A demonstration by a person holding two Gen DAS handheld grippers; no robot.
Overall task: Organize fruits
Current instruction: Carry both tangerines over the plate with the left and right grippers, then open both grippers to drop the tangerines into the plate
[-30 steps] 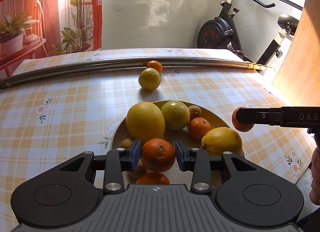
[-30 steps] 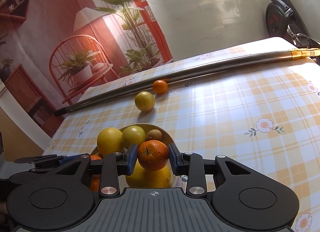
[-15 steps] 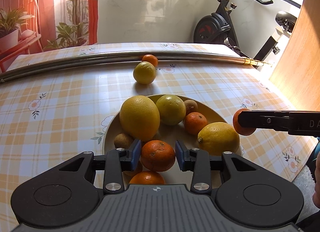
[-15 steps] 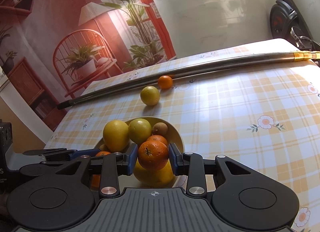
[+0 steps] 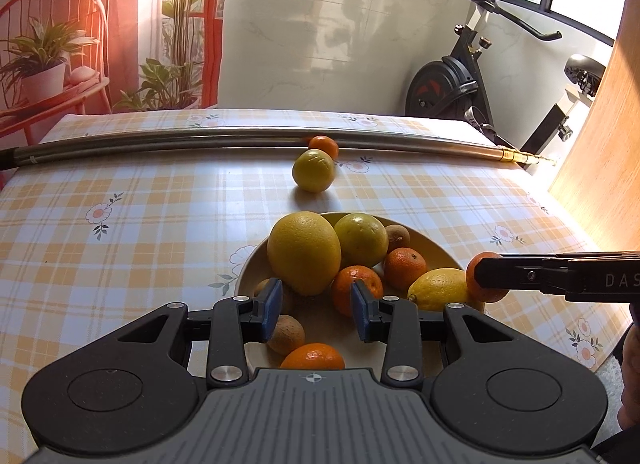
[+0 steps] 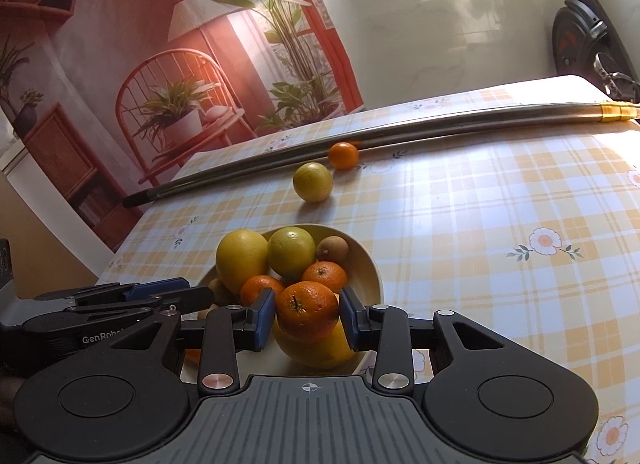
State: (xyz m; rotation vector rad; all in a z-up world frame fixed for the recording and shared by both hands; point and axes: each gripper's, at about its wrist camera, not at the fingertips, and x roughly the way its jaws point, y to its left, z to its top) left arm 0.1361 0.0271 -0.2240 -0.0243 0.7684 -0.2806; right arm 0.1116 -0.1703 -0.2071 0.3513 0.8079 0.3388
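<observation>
left gripper (image 5: pixel 314 310) jaws now apart — tangerine (image 5: pixel 356 290) seemingly released | right gripper (image 6: pixel 307 318) unchanged

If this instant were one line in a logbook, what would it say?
left gripper: open over bowl | right gripper: shut on orange | loose on table: yellow fruit, small orange

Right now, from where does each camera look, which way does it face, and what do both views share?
Left wrist: sits on the left gripper, open above the bowl, facing the metal pole; the right gripper enters from the right with a mandarin.
Right wrist: sits on the right gripper, shut on the mandarin, above the bowl's edge; the left gripper shows at left.
Shared: bowl, pole, yellow-green fruit, small orange on the table.
</observation>
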